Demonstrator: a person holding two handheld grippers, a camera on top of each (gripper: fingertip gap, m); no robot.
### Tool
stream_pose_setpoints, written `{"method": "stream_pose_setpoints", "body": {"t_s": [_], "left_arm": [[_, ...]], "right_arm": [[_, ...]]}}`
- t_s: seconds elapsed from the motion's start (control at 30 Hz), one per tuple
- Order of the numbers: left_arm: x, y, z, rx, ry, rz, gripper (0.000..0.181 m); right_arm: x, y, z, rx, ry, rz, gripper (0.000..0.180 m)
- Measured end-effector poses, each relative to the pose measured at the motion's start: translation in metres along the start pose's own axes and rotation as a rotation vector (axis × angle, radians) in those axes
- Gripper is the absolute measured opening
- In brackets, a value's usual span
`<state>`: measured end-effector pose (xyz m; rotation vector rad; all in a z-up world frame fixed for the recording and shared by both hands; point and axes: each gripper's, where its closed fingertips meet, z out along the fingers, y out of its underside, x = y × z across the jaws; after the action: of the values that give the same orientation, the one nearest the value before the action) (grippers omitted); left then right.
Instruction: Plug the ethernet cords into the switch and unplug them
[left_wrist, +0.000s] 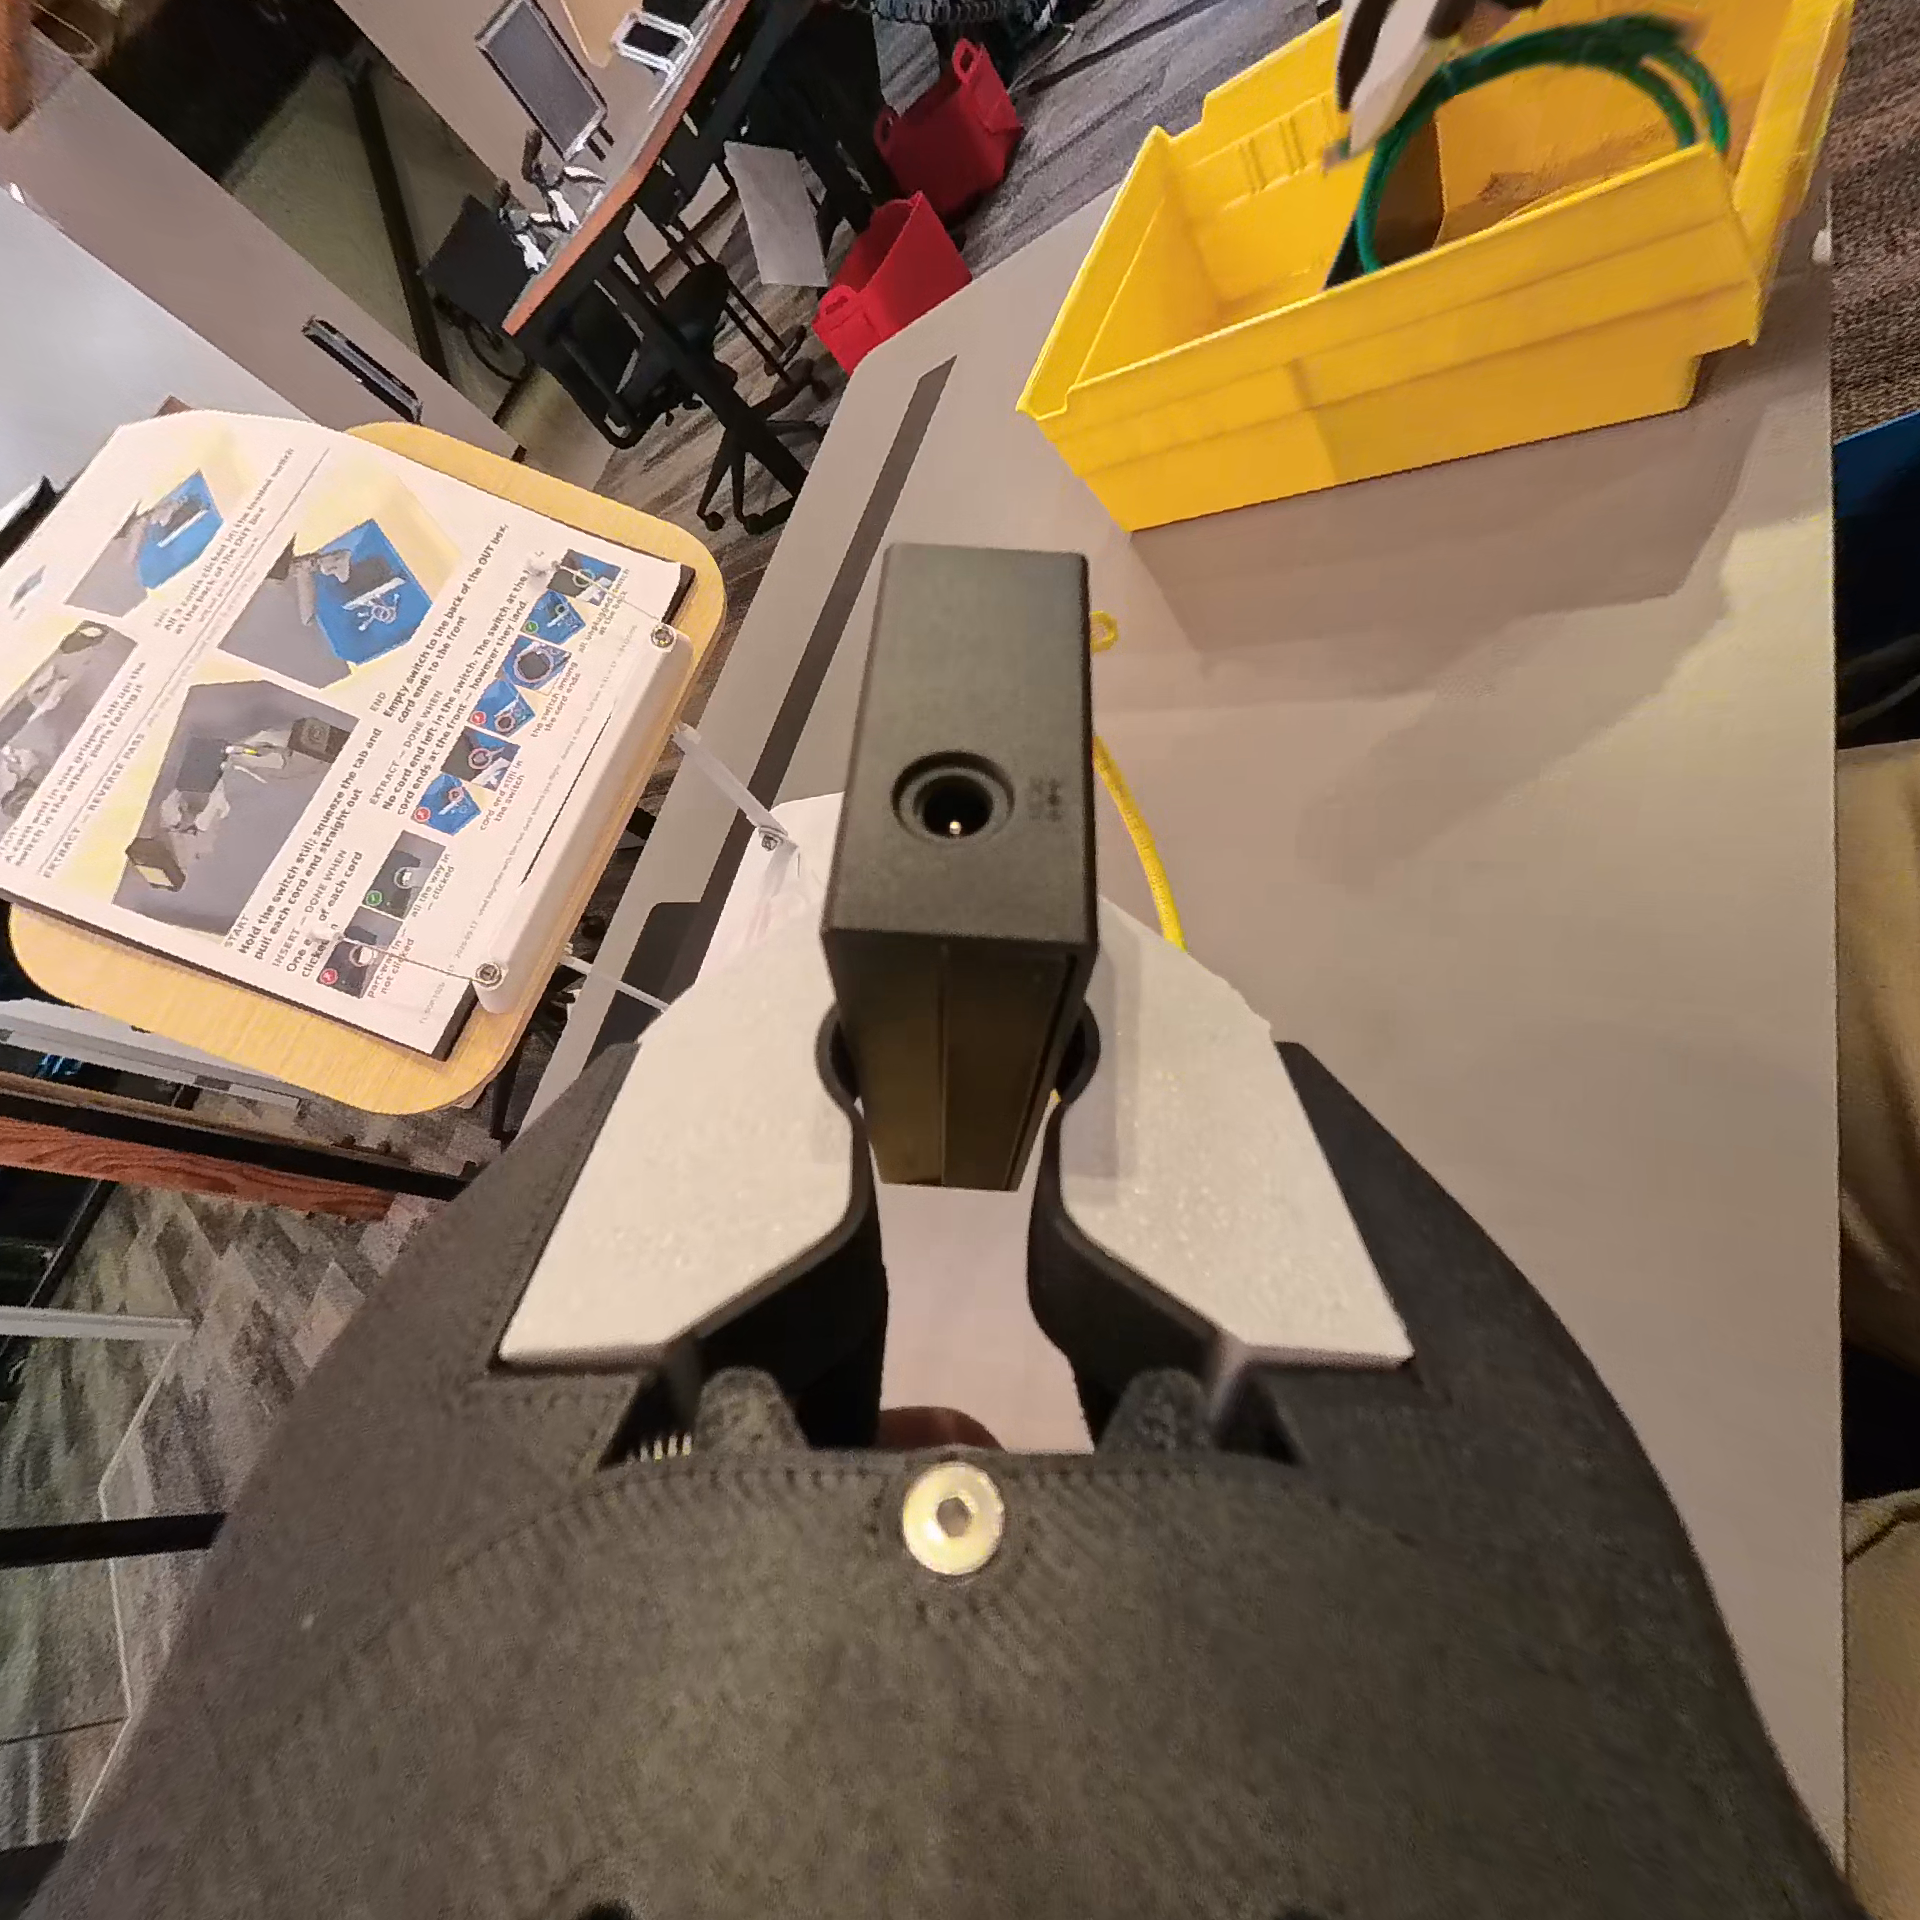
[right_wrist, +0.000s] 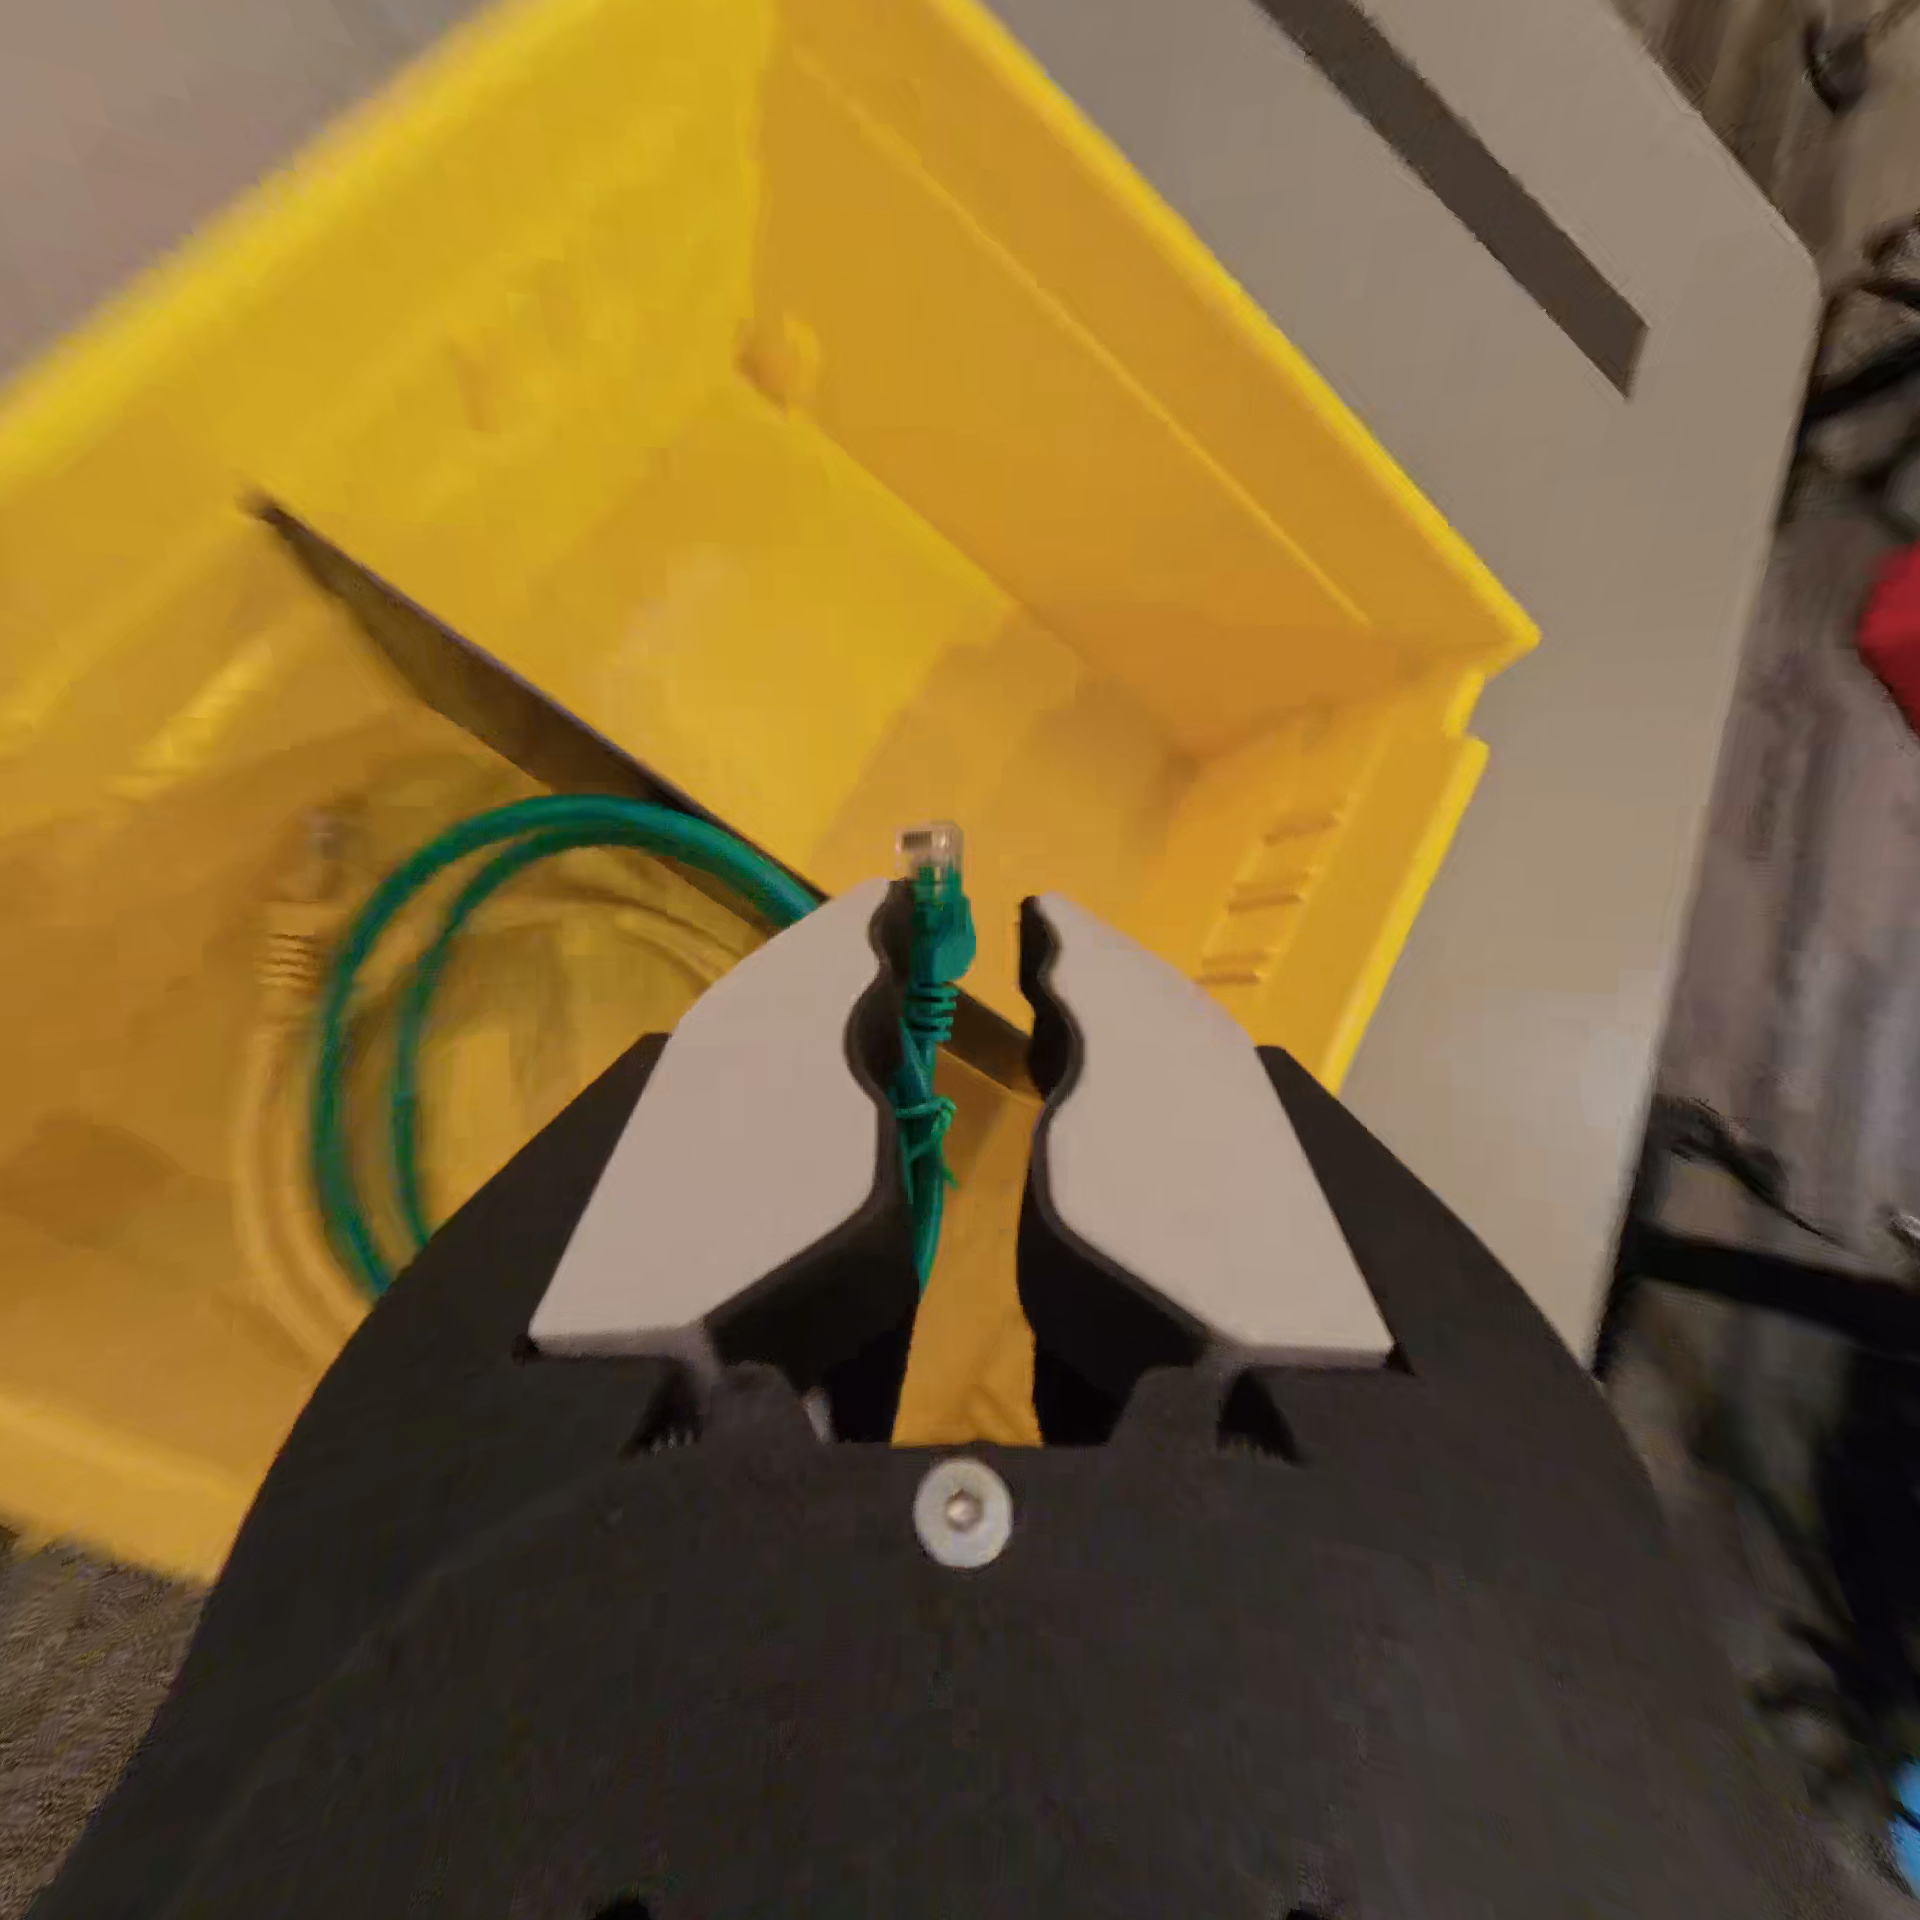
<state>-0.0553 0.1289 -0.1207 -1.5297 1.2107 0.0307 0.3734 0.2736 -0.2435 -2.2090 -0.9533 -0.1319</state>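
The left gripper (left_wrist: 961, 1049) clamps the black box-shaped metal switch (left_wrist: 971, 821) between its fingers, a yellow cord (left_wrist: 1138, 831) just beyond on the grey table (left_wrist: 1455, 935). The right gripper (right_wrist: 956, 914) stands parted, the green ethernet cord (right_wrist: 940, 940) against its left finger, over the yellow plastic bin (right_wrist: 1039, 468) beyond

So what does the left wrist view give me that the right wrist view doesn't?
Only the left wrist view shows the black switch clamped in the left gripper, a yellow cord on the table beside it, and the instruction sheet.

Only the right wrist view shows the clear plug between the open fingers of the right gripper, resting against the left one.

Both show the yellow bin and the green cord.
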Motion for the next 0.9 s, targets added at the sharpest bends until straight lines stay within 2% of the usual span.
{"method": "stream_pose_setpoints", "body": {"t_s": [0.03, 0.13, 0.27, 0.33, 0.5, 0.6, 0.67, 0.8, 0.9], "left_arm": [[0.000, 0.000, 0.000, -0.002, -0.002, 0.002, 0.030], [-0.001, 0.002, -0.001, -0.007, -0.007, 0.002, 0.030], [-0.003, 0.001, 0.000, 0.015, -0.013, -0.010, 0.030], [-0.002, 0.002, 0.001, 0.018, -0.009, -0.007, 0.030], [0.005, -0.007, 0.000, 0.055, -0.004, 0.038, 0.030], [0.009, -0.012, -0.001, 0.069, -0.004, 0.067, 0.030], [0.013, -0.015, -0.002, 0.083, 0.007, 0.081, 0.030], [0.018, -0.023, -0.004, 0.098, 0.015, 0.112, 0.030], [0.025, -0.027, -0.003, 0.096, 0.019, 0.151, 0.029]], "right_arm": [[0.004, 0.000, 0.003, -0.028, 0.035, -0.027, 0.024], [0.003, -0.006, -0.002, -0.035, 0.038, -0.062, 0.044], [0.005, -0.019, -0.023, -0.020, 0.079, -0.078, 0.051], [-0.007, -0.042, -0.042, 0.062, 0.068, -0.109, 0.055], [-0.112, -0.146, -0.111, 0.487, -0.103, -0.378, 0.048], [-0.195, -0.194, -0.136, 0.670, -0.226, -0.562, 0.048], [-0.240, -0.217, -0.146, 0.779, -0.223, -0.695, 0.044], [-0.306, -0.242, -0.138, 0.810, -0.269, -0.858, 0.042], [-0.324, -0.255, -0.119, 0.788, -0.199, -0.936, 0.039]]}}
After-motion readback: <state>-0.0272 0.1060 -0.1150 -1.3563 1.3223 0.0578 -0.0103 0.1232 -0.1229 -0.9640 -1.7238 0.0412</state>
